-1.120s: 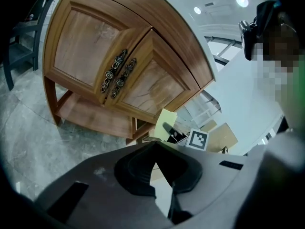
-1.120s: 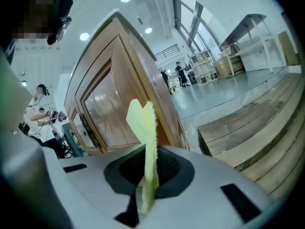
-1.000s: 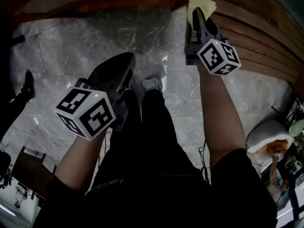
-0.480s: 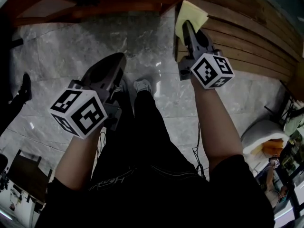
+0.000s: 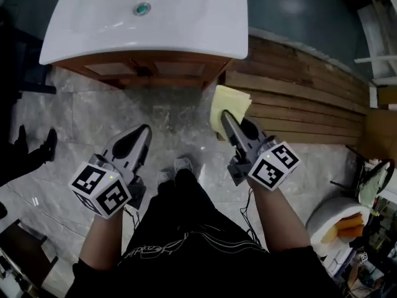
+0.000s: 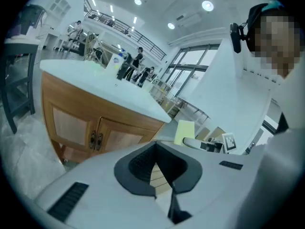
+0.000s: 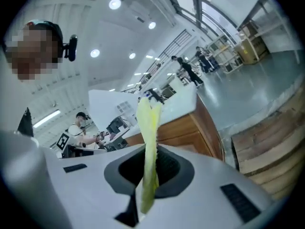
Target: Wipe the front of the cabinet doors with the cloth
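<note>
Down at the left, hovering over the grey marble floor (image 5: 68,123) with the left gripper (image 5: 144,132), marker cube at the near end. Pressed together at the tips there, nothing pinched, and confirmed in the left gripper view (image 6: 156,150). Pointing toward the wooden cabinet doors (image 5: 149,69), seen face-on from that gripper's camera (image 6: 95,135) with two small dark handles at the centre seam. Topped by a white sink counter (image 5: 155,23), with a greenish drain (image 5: 142,8) in the basin.

Across to the middle: black trousers (image 5: 186,228) and a pale shoe (image 5: 182,164) between the two tools.

Over to the right gripper (image 5: 224,115), clamped firmly on the yellow cloth (image 5: 228,101). Standing up out of the jaws as a thin folded edge in the right gripper view (image 7: 148,128), pinched at its lower part (image 7: 147,151). Held in the air short of the cabinet's right corner, clear of the doors, not touching wood.

Furthest right, stepped wooden planks (image 5: 298,101) beside the cabinet.
</note>
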The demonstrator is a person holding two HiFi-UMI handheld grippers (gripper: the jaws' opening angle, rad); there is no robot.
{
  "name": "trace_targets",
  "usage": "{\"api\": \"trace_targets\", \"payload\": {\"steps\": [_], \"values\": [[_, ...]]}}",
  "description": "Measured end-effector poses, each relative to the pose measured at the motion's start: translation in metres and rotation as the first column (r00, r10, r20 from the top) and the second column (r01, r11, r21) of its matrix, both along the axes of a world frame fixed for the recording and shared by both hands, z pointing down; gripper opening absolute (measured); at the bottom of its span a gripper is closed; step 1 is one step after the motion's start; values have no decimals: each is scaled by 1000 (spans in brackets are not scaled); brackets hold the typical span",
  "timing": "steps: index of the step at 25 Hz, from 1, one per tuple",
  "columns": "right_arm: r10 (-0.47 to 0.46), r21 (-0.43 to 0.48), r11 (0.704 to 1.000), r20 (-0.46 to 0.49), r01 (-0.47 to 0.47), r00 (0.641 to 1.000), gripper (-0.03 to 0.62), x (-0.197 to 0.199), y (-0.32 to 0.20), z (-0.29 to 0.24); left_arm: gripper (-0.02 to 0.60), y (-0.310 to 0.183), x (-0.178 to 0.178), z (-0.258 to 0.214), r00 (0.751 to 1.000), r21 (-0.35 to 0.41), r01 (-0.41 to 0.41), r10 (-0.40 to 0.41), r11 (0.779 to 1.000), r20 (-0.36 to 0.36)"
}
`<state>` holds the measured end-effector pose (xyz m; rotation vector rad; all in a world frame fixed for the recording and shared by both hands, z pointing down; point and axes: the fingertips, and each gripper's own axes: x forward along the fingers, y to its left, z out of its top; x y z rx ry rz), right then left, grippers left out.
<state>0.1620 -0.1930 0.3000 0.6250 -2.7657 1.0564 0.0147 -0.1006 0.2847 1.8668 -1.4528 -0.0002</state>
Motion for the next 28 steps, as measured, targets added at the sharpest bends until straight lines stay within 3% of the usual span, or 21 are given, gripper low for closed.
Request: {"api": "trace_targets", "payload": {"steps": [4,7,13,20,28], "values": [[-147,105,983,-41,150,988,41,-3,30,-85,6,21,19,-62,996,69,-81,79,994,37],[-184,210,960,-36,187,982,41,-5,46,-141,6,36,22,-105,990,136,-118,107,984,89],[-262,316,911,-51,264,964,41,4,169,-224,6,131,33,-192,989,256,-138,117,957,95],[-258,325,913,-14,248,966,41,28,307,-278,6,253,56,-258,977,338,-188,141,922,158],[-291,323,912,71,254,954,41,41,390,-325,6,340,73,-309,980,414,-168,107,895,166]]}}
